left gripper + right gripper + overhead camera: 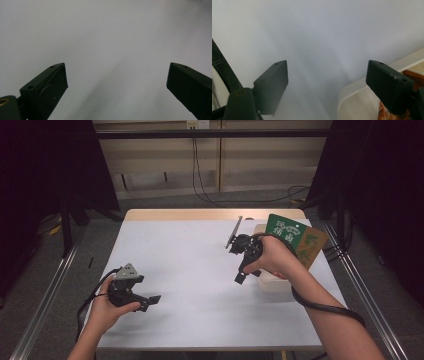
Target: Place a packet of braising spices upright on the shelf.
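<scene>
Two hand-held grippers are over the white worktop [200, 270], each with its jaws spread wide and nothing between them. The left hand-held gripper [150, 301] sits low near the worktop's front left corner, held in the person's left hand [111, 307], jaws pointing toward the middle; its own view shows bare white surface between the jaws. The right hand-held gripper [240, 276] is held near the right edge, tilted down, just beside a pale plastic container [275, 284]. In the right gripper view that container's rim [352, 92] lies under the right-hand jaw, with something orange-brown inside. A green and brown packet [295, 240] stands behind the right hand [272, 257].
</scene>
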